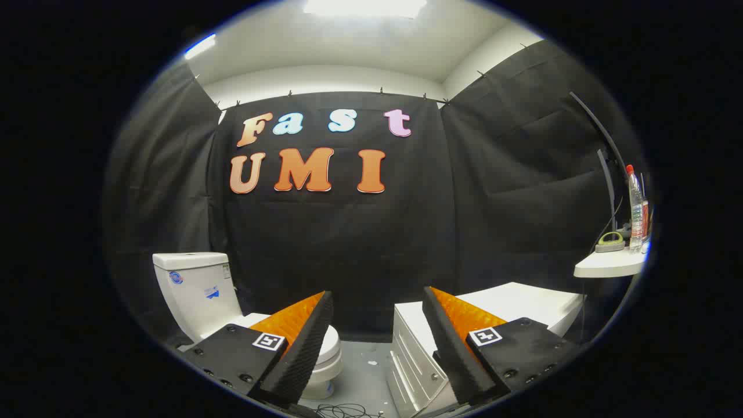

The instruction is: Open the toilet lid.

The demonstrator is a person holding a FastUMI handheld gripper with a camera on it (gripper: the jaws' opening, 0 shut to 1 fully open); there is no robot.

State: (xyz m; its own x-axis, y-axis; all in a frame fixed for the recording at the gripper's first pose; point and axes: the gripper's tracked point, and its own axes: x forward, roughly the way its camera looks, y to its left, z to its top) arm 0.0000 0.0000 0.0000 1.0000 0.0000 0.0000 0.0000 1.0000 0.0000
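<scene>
A white toilet (200,290) stands on the floor beyond my left finger, its tank against the black cloth wall. Its lid (332,342) lies flat and closed over the bowl, mostly hidden behind my left finger (290,342). My gripper (377,305) is held above floor level, some way back from the toilet, and is open with nothing between its fingers. The right finger (464,342) overlaps a white cabinet.
A white cabinet (522,305) with a drawer front stands beyond the right finger. A white shelf (609,264) at the far right holds a clear bottle (635,209) with a red cap and a roll of tape. Thin cables (345,411) lie on the grey floor between the fingers.
</scene>
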